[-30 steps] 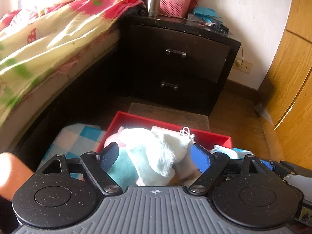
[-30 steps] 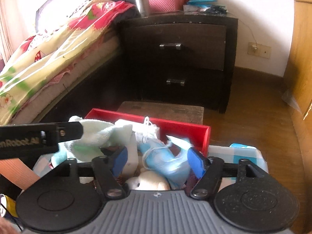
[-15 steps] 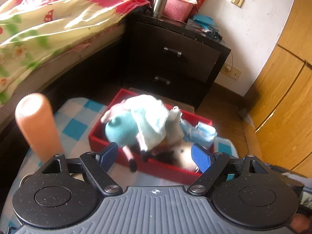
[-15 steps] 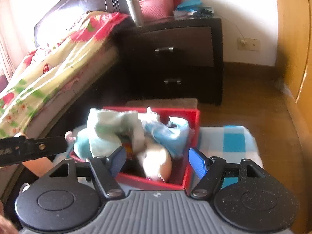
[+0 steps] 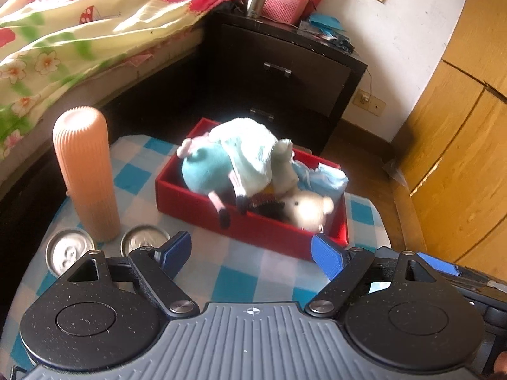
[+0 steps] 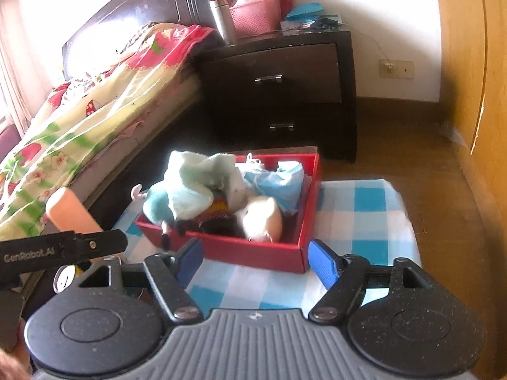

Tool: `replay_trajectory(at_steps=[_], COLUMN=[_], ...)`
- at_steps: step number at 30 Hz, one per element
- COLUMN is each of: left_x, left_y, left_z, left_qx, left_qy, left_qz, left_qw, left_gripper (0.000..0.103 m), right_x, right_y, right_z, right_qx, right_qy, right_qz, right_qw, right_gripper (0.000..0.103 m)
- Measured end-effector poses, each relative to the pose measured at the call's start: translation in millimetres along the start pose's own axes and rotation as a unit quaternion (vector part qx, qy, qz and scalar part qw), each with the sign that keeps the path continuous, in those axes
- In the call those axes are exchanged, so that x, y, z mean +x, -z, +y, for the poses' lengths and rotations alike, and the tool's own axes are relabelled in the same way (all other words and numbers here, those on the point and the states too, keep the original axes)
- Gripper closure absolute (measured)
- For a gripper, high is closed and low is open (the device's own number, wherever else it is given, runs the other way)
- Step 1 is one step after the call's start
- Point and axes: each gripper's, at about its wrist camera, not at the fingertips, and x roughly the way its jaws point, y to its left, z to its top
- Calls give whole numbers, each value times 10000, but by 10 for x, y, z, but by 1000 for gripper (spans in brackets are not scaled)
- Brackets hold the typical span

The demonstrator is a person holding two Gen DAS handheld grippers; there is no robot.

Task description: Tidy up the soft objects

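A red box (image 5: 190, 204) (image 6: 253, 251) stands on a blue-and-white checked cloth (image 5: 240, 278) (image 6: 358, 209). It holds a teal plush toy (image 5: 206, 174) (image 6: 155, 205) under a pale green towel (image 5: 250, 152) (image 6: 193, 171), a white plush (image 5: 309, 205) (image 6: 263, 218) and a light blue cloth (image 5: 326, 179) (image 6: 279, 180). My left gripper (image 5: 252, 253) is open and empty, held back from the box's near wall. My right gripper (image 6: 255, 258) is open and empty, just in front of the box. The left gripper's body (image 6: 60, 250) shows at the left of the right wrist view.
A tall orange ribbed bottle (image 5: 85, 171) (image 6: 69, 212) and two can tops (image 5: 68, 251) (image 5: 144, 239) stand left of the box. Behind are a bed (image 5: 79, 41), a dark nightstand (image 5: 285, 72) (image 6: 285, 85) and a wooden wardrobe (image 5: 459, 158).
Both grippers have pulled back and up from the box. The towel and the blue cloth, between the fingers a second ago, now lie in the box.
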Motion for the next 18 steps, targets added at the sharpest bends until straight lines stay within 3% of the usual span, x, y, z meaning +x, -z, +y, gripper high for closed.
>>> replay_trajectory(at_steps=[18], left_x=[-119], left_y=[505], left_z=[-13], left_qx=[245], left_qy=[-60], left_qz=[304], left_qw=[9992], left_gripper=[22], right_x=[-349], right_y=[455], right_z=[110], right_qx=[-272], right_qy=[-88], right_qz=[113], right_qw=[9995], right_gripper=[49])
